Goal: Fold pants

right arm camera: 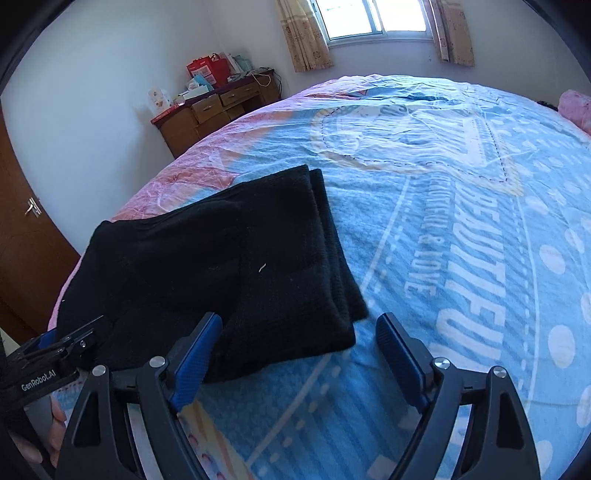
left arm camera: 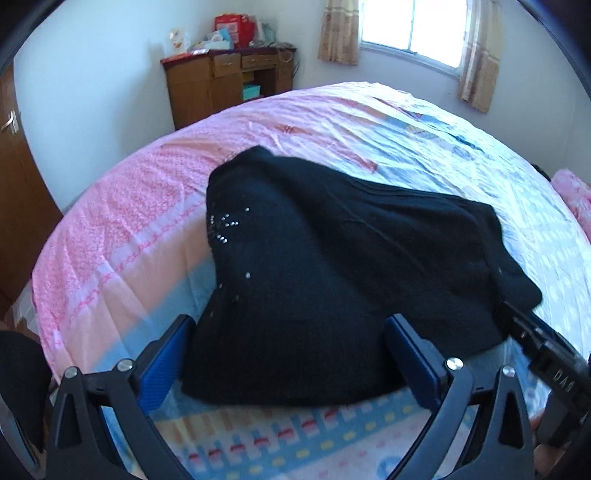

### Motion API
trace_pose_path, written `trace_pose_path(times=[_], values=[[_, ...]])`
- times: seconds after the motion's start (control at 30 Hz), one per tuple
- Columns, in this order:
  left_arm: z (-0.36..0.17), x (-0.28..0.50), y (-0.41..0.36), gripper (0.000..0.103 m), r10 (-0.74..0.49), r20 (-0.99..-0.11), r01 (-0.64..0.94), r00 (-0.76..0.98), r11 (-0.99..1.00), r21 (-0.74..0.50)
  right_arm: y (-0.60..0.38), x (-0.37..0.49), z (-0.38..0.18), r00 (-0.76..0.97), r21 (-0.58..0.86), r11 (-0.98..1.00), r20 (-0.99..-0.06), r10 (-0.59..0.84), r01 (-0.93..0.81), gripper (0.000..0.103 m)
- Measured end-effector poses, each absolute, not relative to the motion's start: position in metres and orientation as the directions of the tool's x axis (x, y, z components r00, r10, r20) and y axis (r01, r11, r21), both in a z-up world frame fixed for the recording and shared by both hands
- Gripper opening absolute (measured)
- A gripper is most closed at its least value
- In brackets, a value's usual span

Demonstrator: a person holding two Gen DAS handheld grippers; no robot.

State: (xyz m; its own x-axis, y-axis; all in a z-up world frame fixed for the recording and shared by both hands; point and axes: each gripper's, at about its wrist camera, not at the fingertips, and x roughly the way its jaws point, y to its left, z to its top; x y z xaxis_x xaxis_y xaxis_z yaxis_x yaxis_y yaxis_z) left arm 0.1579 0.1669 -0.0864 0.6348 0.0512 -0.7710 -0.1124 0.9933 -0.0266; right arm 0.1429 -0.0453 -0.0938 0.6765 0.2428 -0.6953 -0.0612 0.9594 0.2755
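Black pants lie folded into a thick bundle on the bed, with small shiny studs on the left part. My left gripper hovers over the bundle's near edge, jaws wide open, the cloth lying between and below the blue pads without being pinched. In the right wrist view the pants fill the left half, with stacked folded edges on their right side. My right gripper is open at the bundle's near right corner, its left pad against the cloth. The left gripper shows at lower left.
The bed has a pink and blue printed cover. A wooden desk with boxes stands against the far wall, a brown door at the left, a curtained window behind. A pink pillow lies far right.
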Motion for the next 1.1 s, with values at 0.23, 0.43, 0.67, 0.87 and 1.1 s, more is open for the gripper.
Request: trace_pose_path(times=[0.23, 0.43, 0.67, 0.87, 1.1], values=[[-0.078, 0.128, 0.154, 0.103, 0.070, -0.735, -0.074, 0.675, 0.997, 0.027, -0.057, 0.098, -0.081, 0.714, 0.343, 0.939, -0.655, 0.246, -0.010, 0.086], [-0.076, 0.107, 0.146, 0.103, 0.053, -0.737, -0.044, 0.674, 0.999, 0.032, -0.047, 0.068, -0.066, 0.722, 0.301, 0.954, -0.658, 0.215, -0.009, 0.086], [-0.063, 0.069, 0.145, 0.103, 0.051, -0.712, -0.021, 0.701, 0.998, 0.051, -0.038, 0.034, -0.053, 0.726, 0.339, 0.941, -0.649, 0.228, 0.008, 0.086], [-0.048, 0.035, 0.139, 0.103, 0.049, -0.674, -0.003, 0.737, 0.998, 0.068, -0.030, -0.008, -0.041, 0.754, 0.396, 0.917, -0.616, 0.229, 0.044, 0.086], [-0.011, 0.009, 0.135, 0.103, 0.067, -0.568, -0.022, 0.821, 0.996, 0.086, -0.014, -0.058, -0.004, 0.820, 0.331, 0.943, -0.528, 0.219, -0.038, 0.086]])
